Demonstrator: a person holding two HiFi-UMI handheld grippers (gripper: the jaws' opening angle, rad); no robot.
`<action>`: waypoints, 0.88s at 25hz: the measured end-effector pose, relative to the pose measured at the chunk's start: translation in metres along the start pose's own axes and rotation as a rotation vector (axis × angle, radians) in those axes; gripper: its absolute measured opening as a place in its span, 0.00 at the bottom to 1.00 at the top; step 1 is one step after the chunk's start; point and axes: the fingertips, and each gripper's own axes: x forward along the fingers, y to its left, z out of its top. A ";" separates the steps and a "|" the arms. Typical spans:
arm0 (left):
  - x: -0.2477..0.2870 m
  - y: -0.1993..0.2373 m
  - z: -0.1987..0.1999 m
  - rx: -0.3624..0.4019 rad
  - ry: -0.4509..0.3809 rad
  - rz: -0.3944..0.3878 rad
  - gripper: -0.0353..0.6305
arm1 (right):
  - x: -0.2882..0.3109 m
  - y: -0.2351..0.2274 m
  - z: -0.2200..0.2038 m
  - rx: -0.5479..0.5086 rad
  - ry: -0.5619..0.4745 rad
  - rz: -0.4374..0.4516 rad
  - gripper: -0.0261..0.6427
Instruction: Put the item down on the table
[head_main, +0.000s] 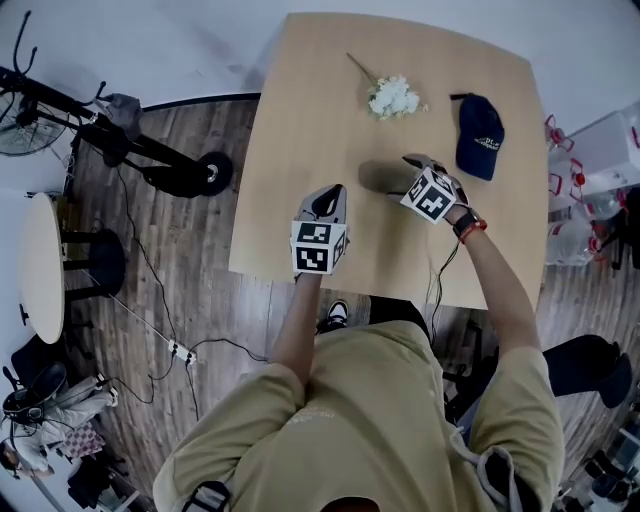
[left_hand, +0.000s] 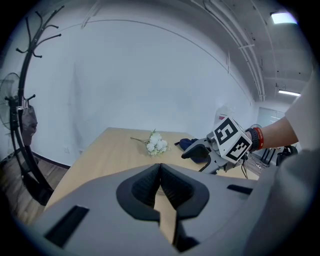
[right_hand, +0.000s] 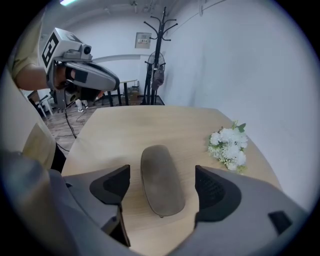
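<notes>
A flat grey oval item (right_hand: 159, 167) lies on the light wooden table (head_main: 300, 120); in the head view the item (head_main: 378, 177) sits near the table's middle. My right gripper (right_hand: 161, 186) stands open around it, one jaw on each side, and neither pad touches it. The head view shows that right gripper (head_main: 403, 176) low over the table. My left gripper (left_hand: 160, 172) is shut with nothing in it, hovering above the table's near part (head_main: 325, 200).
White flowers (head_main: 393, 97) and a dark blue cap (head_main: 479, 135) lie further back on the table. Off the left edge are a black stand (head_main: 150, 160), a round side table (head_main: 40, 265) and floor cables. Clear plastic containers (head_main: 590, 170) stand at the right.
</notes>
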 end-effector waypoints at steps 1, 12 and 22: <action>-0.003 -0.003 0.003 0.006 -0.007 -0.005 0.09 | -0.008 0.000 0.001 0.014 -0.011 -0.017 0.67; -0.048 -0.028 0.034 0.083 -0.092 -0.059 0.09 | -0.099 0.016 0.018 0.141 -0.136 -0.216 0.55; -0.090 -0.048 0.051 0.129 -0.159 -0.089 0.09 | -0.184 0.041 0.036 0.273 -0.292 -0.412 0.39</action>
